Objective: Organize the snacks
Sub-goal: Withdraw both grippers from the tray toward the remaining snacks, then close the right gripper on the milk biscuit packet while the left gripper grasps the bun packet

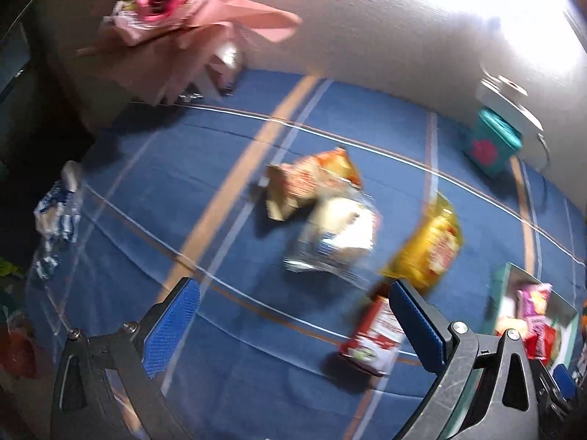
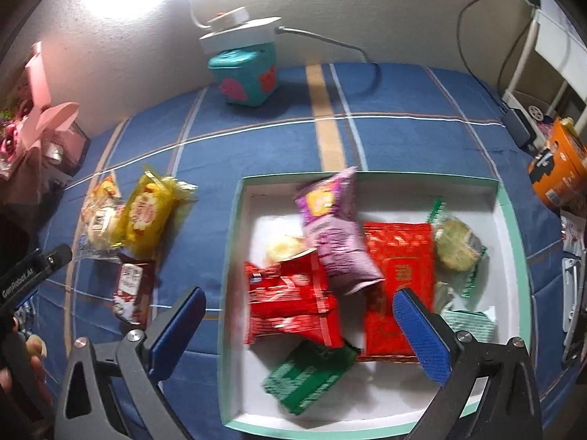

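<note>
A shallow green-rimmed box (image 2: 511, 227) holds several snack packs: a purple bag (image 2: 335, 231), red packs (image 2: 293, 300), a green pack (image 2: 308, 377) and a green-wrapped cake (image 2: 458, 245). My right gripper (image 2: 299, 324) is open and empty above the box. Loose on the blue cloth lie a yellow bag (image 1: 429, 245) (image 2: 146, 212), a clear-wrapped white snack (image 1: 341, 234), an orange-red pack (image 1: 315, 179) and a small red pack (image 1: 374, 333) (image 2: 130, 289). My left gripper (image 1: 293, 315) is open and empty above the cloth, near the small red pack.
A teal box (image 2: 245, 77) under a white device stands at the back wall. A pink bouquet (image 1: 176, 3) stands at the back left. An orange tin (image 2: 559, 168) is at the right edge. A blue-white wrapper (image 1: 58, 212) lies at the left.
</note>
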Demonstrator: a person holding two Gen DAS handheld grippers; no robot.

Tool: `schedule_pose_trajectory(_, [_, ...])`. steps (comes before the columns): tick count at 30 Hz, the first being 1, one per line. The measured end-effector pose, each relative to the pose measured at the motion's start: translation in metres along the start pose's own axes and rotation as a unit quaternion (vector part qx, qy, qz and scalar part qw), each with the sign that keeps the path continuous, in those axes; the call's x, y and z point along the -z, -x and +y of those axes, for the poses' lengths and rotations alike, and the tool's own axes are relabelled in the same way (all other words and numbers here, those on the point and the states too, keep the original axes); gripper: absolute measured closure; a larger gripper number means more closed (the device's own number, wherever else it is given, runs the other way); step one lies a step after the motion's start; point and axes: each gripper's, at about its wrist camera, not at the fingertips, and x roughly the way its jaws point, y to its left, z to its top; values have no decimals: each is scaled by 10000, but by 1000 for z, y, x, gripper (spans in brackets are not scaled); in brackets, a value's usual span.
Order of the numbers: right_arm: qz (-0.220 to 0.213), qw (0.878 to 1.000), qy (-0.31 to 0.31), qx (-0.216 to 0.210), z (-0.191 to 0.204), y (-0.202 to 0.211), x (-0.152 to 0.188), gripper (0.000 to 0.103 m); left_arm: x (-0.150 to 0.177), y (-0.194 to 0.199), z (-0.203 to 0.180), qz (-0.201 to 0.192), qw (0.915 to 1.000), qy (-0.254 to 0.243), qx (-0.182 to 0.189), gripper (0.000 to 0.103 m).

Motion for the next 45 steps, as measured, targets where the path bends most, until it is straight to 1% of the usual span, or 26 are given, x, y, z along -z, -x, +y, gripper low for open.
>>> schedule_pose_trajectory(3, [-10, 9996, 188, -197, 19, 1, 1, 0, -4, -5, 17, 34, 9998, 116, -155, 0])
schedule_pose_trajectory(5, [-2, 9990, 339, -276, 33, 0, 3, 0, -5, -9, 29, 106, 9995, 222, -193, 0])
schedule_pose_trajectory(10, [70, 9962, 777, -391, 69, -4, 11, 0, -6, -16, 48, 198, 9985, 369, -351, 0])
schedule_pose_trajectory(15, [120, 9937, 983, -518, 92, -8, 15, 0, -6, -18, 53, 199, 9986, 343, -358, 0])
schedule_pose_trajectory(22, [78, 9913, 1150, -629, 109, -15, 14, 0, -6, -17, 56, 159, 9985, 313, -424, 0])
schedule_pose_trajectory(25, [46, 9907, 1200, -633, 113, -21, 11, 0, -6, -17, 57, 170, 9986, 343, -373, 0])
schedule_pose_trajectory(30, [138, 9906, 1111, -791, 119, -35, 10, 0, -7, -23, 55, 247, 9986, 344, -318, 0])
schedule_pose_trajectory(36, [136, 9893, 1143, -893, 130, -45, 9, 0, -10, -29, 50, 272, 9989, 269, -264, 0])
schedule_pose_trajectory(45, [177, 9894, 1210, -782, 147, -66, 9, 0, -18, -35, 39, 238, 9995, 140, -147, 0])
